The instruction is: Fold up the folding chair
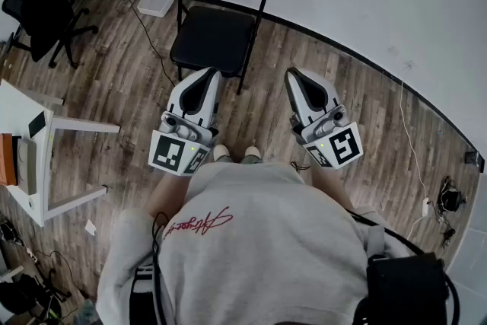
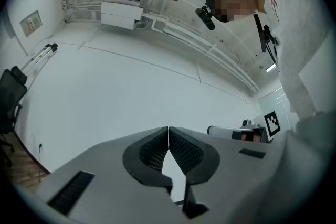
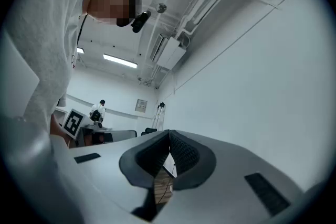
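- grey sweatshirt [image 1: 259, 240] fills the foreground; the person stands facing the folding chair [image 1: 217, 30].
- chair stands fully open by the wall, seat down, untouched.
- left gripper [image 1: 209, 74] and right gripper [image 1: 293, 74] hover just short of the chair, jaws closed on nothing, seemingly readied for approach.
- white table [image 1: 15, 110] stands well left of the chair.
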